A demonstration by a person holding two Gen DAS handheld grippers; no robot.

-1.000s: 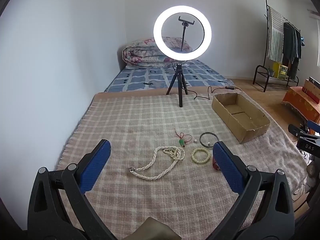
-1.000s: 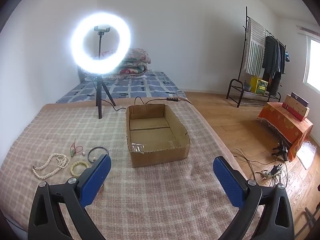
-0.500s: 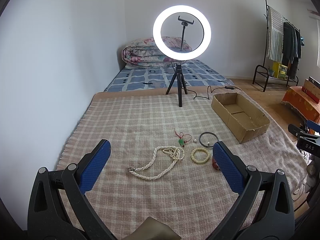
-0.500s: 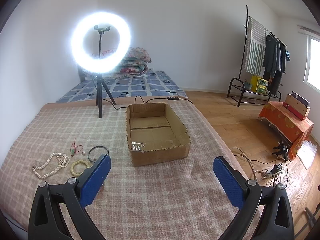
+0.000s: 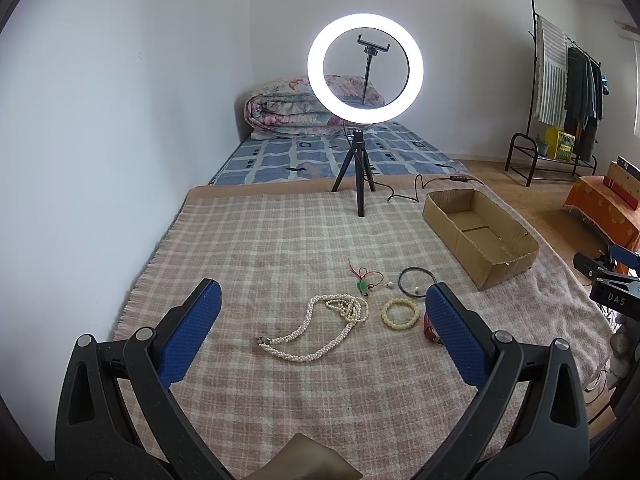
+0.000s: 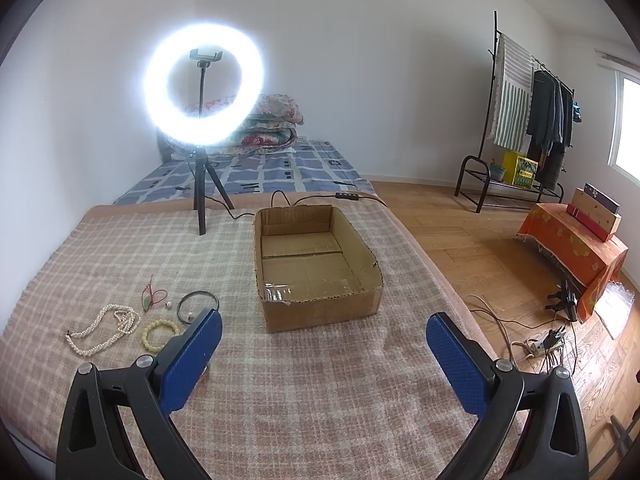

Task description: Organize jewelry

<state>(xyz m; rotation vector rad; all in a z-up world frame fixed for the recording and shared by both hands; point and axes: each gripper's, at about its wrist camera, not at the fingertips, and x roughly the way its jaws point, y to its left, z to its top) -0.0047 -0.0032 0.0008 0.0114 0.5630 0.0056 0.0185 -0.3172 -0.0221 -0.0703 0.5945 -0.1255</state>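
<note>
Jewelry lies on a plaid blanket (image 5: 260,248): a white pearl necklace (image 5: 316,330), a cream bead bracelet (image 5: 400,313), a black ring bangle (image 5: 417,278), a red cord with a green pendant (image 5: 364,282) and a reddish piece (image 5: 431,330) half hidden by a finger. An empty cardboard box (image 6: 316,264) stands to their right. My left gripper (image 5: 320,340) is open above the necklace. My right gripper (image 6: 322,354) is open and empty in front of the box. The jewelry also shows in the right wrist view, with the necklace (image 6: 102,330) at far left.
A lit ring light on a tripod (image 5: 362,136) stands at the blanket's far edge, its cable (image 6: 288,200) behind the box. A bed with folded quilt (image 5: 292,112) lies beyond. Clothes rack (image 6: 528,120), orange-covered stand (image 6: 576,248) and floor cables (image 6: 540,344) are at right.
Both views shift only slightly. The jewelry and the box have not moved, and both grippers stay open.
</note>
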